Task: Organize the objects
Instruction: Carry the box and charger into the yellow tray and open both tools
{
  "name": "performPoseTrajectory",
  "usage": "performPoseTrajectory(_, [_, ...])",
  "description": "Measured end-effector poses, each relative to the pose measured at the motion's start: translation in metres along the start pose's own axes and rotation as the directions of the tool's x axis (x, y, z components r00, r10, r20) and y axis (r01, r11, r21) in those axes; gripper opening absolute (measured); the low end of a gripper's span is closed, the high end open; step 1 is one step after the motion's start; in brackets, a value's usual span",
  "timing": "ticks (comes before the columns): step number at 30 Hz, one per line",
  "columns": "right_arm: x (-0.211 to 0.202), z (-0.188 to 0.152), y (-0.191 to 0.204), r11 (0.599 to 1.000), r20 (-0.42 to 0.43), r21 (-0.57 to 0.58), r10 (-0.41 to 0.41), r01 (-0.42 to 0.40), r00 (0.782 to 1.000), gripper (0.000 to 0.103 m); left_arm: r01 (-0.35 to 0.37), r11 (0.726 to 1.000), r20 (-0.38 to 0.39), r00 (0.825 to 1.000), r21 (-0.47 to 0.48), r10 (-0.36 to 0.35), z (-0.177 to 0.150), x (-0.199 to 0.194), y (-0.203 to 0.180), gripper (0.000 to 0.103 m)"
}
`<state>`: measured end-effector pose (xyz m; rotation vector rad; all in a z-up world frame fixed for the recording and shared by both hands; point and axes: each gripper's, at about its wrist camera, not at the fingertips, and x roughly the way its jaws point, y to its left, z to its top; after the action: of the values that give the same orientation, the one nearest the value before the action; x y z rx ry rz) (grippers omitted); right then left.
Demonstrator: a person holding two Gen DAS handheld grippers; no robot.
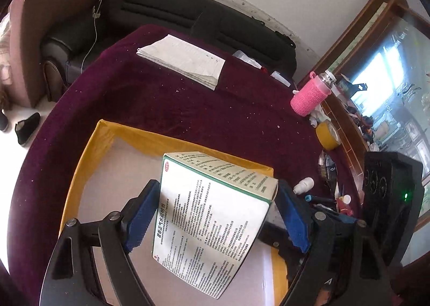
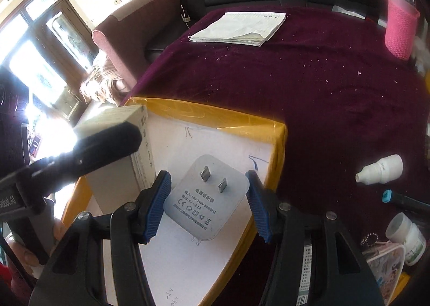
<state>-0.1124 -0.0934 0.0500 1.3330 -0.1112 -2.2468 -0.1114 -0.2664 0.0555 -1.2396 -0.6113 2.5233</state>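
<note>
My left gripper (image 1: 217, 187) is shut on a white medicine box (image 1: 209, 225) with green trim and printed text, its blue pads on the box's two sides. The box hangs tilted over a yellow-edged white tray (image 1: 121, 131). In the right wrist view my right gripper (image 2: 208, 179) is shut on a pale grey power adapter (image 2: 207, 204), prongs facing up, above the same tray (image 2: 215, 115). The medicine box (image 2: 121, 187) and a black finger (image 2: 107, 142) of the left gripper show just left of the adapter.
The tray lies on a maroon tablecloth (image 1: 174, 107). Farther back are a lined notepad (image 1: 182, 60), a pink-sleeved bottle (image 1: 309, 96) and a yellow tape roll (image 1: 328, 135). A small white dropper bottle (image 2: 380, 170), a white jar (image 2: 405, 238) and clutter lie right. A black sofa (image 1: 174, 10) stands behind.
</note>
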Motion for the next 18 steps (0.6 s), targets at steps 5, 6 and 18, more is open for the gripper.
performPoseTrajectory(5, [0.005, 0.009, 0.006, 0.999, 0.014, -0.024, -0.041, 0.042, 0.999, 0.056, 0.053, 0.996, 0.011, 0.999, -0.069, -0.053, 0.006, 0.009, 0.006, 0.083])
performPoseTrajectory(6, [0.006, 0.012, 0.005, 0.999, 0.019, -0.022, -0.044, 0.045, 0.999, 0.056, 0.066, 0.994, 0.008, 0.998, -0.090, -0.065, 0.007, 0.011, 0.007, 0.083])
performPoseTrajectory(18, [-0.040, 0.008, -0.010, 0.999, 0.108, 0.008, -0.053, 0.053, 0.993, 0.057, 0.021, 0.990, 0.043, 0.999, -0.142, -0.015, 0.017, -0.008, 0.004, 0.083])
